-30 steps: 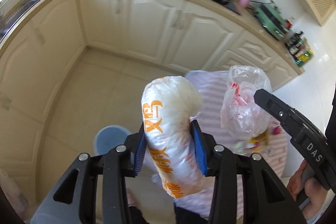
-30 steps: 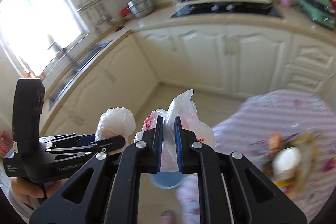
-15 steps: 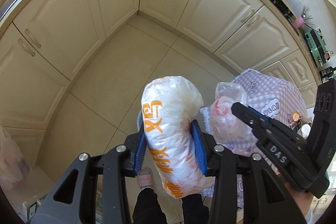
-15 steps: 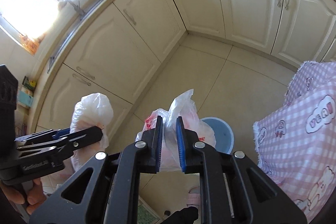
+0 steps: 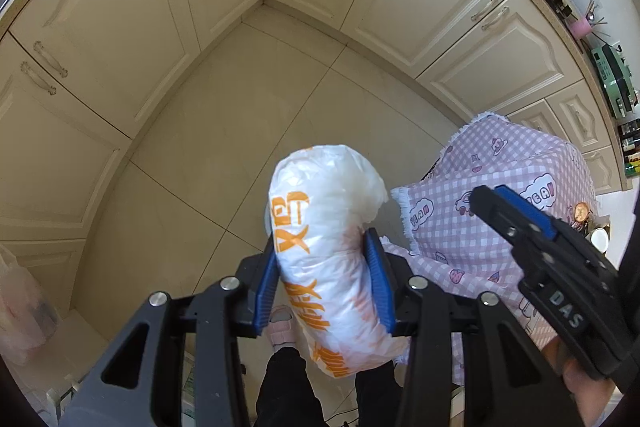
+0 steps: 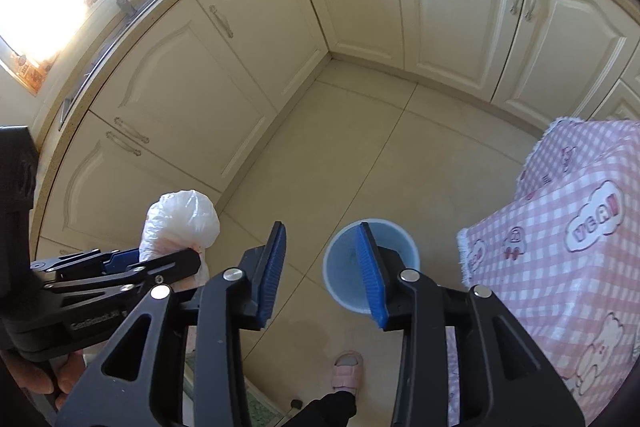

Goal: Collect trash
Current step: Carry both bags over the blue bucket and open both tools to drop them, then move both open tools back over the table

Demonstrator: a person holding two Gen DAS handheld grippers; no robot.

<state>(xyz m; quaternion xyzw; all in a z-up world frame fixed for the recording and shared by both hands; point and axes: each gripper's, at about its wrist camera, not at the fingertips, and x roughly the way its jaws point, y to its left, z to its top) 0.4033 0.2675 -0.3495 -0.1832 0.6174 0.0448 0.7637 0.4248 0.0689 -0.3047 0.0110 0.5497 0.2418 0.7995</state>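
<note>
A white plastic bag with orange print (image 5: pixel 324 251) stands upright in my left gripper (image 5: pixel 320 239), which is shut on its middle. The right wrist view has the same bag (image 6: pixel 180 223) at the left, with the left gripper (image 6: pixel 176 263) below it. My right gripper (image 6: pixel 322 231) points down at the floor; its jaws are opening and nothing is between them. Under its right finger, a round blue bin (image 6: pixel 344 275) sits on the floor. The small clear bag with red print is out of sight. In the left wrist view the right gripper (image 5: pixel 492 199) hangs over the table corner.
A table under a pink checked cloth (image 6: pixel 568 227) stands right of the bin. Cream cabinets (image 6: pixel 192 75) line the corner behind the tiled floor (image 6: pixel 360 147). A person's foot in a pink slipper (image 6: pixel 348 367) is near the bin. Another plastic bag (image 5: pixel 20 307) hangs at far left.
Both grippers swung from the table down over the floor and bin. The right gripper's jaws parted and the small red-printed bag is gone from between them. The left still grips its bag.
</note>
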